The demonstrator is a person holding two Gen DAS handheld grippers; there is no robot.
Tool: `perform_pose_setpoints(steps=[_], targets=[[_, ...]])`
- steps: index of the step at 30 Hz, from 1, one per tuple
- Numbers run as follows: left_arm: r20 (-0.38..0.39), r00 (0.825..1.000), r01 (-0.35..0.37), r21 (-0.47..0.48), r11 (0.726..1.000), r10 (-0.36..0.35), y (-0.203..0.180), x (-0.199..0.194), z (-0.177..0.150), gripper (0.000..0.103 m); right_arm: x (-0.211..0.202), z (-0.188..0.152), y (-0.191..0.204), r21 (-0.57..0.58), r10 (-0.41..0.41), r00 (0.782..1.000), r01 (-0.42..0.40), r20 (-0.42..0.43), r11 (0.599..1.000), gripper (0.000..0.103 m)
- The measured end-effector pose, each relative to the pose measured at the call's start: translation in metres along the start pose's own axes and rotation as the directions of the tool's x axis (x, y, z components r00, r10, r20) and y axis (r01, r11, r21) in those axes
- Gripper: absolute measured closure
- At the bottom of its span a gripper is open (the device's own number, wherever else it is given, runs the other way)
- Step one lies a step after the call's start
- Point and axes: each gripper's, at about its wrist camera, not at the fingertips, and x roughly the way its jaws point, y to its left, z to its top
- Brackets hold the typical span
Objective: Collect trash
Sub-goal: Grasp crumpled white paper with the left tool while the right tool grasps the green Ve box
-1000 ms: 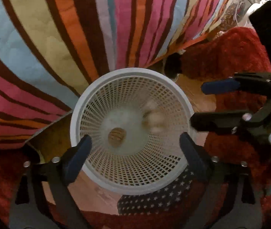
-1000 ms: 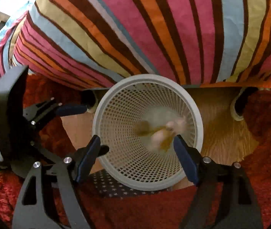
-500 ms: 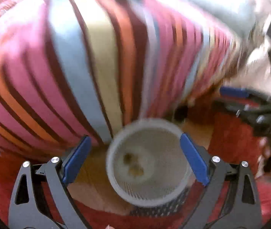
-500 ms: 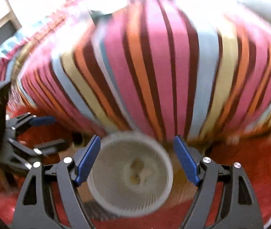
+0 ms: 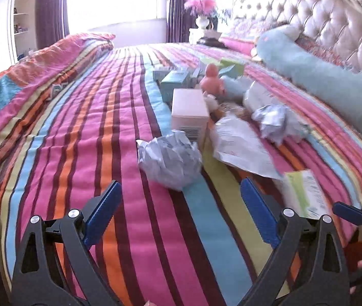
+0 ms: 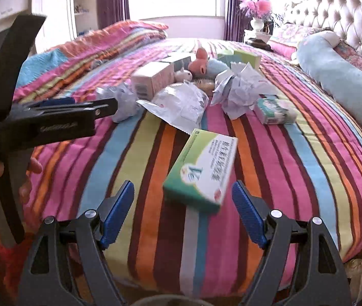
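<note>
Both jaws gape empty: my left gripper (image 5: 181, 211) faces a crumpled paper ball (image 5: 170, 159), my right gripper (image 6: 182, 211) a green medicine box (image 6: 201, 172) on the striped bedspread (image 6: 295, 153).

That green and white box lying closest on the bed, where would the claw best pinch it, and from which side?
Probably across its two long edges, near the middle, with the right claw coming from the near foot of the bed. The green and white box lies flat on the striped bedspread, its short end facing the open claw, and looks narrower than the gap.
</note>
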Motion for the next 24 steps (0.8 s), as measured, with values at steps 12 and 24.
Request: perform_pose_setpoints(steps=[12,24], targets=[[-0.158,0.987,-0.003,-0.038,0.999,-0.003,0.019,0.078,0.021,0.012,0.031,0.016,-0.019,0.062,-0.056,0.997,0.059,-0.061,0.996,0.029],[-0.105,0.994,-0.002,-0.107,0.994,-0.009,0.043,0.046,0.008,0.045,0.002,0.013,-0.053,0.127,0.118,0.993,-0.115,-0.014,0.985,0.045]])
